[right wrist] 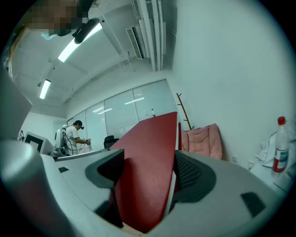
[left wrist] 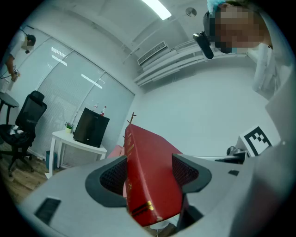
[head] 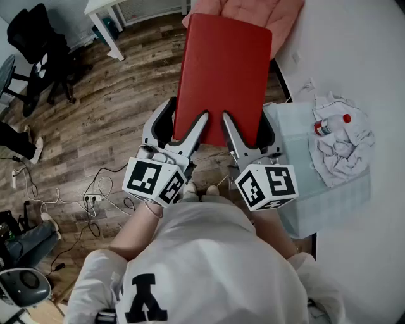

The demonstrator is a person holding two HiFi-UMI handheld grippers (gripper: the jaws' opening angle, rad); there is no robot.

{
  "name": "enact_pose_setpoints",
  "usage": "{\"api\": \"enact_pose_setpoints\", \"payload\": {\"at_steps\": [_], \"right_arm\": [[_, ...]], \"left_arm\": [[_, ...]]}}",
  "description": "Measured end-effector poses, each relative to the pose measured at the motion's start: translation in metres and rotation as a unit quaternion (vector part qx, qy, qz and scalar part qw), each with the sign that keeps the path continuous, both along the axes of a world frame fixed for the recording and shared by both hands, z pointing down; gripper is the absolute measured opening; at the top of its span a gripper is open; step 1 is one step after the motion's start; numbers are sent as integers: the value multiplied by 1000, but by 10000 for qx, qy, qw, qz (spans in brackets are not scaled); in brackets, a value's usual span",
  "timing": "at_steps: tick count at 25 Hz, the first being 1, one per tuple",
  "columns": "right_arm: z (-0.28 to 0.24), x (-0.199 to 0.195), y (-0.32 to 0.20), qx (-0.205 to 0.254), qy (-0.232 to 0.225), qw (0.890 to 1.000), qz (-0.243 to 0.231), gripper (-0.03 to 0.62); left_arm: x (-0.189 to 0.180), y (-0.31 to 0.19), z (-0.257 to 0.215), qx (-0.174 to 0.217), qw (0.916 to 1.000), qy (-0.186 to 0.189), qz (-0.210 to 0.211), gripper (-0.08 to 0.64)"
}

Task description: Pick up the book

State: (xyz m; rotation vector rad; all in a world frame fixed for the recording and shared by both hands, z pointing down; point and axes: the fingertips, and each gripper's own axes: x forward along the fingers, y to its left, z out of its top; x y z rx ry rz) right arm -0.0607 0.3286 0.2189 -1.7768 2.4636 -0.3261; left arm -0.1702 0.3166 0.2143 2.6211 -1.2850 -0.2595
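A red hardcover book (head: 223, 76) is held up in the air over the wooden floor, lying flat in the head view. My left gripper (head: 185, 118) is shut on its near edge at the left, one jaw above the cover and one below. My right gripper (head: 247, 126) clamps the same edge just to the right. In the left gripper view the book's spine (left wrist: 138, 176) with gold print fills the gap of the left gripper (left wrist: 150, 173). In the right gripper view the red cover (right wrist: 148, 152) sits pressed between the pads of the right gripper (right wrist: 145, 172).
A white table (head: 354, 76) lies at the right with a crumpled white cloth (head: 338, 142) and a red-capped bottle (head: 329, 125). A pink cushion (head: 278, 16) is beyond the book. Cables and a power strip (head: 93, 198) lie on the floor; a black office chair (head: 38, 47) stands far left.
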Motion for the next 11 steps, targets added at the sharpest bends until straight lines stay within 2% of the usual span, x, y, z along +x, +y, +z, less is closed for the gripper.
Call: {"api": "enact_pose_setpoints", "payload": {"at_steps": [11], "right_arm": [[0,-10,14,24,-43,10000,-33,336]], "left_arm": [[-11,14,-1,23,9999,63,-77,295]]}}
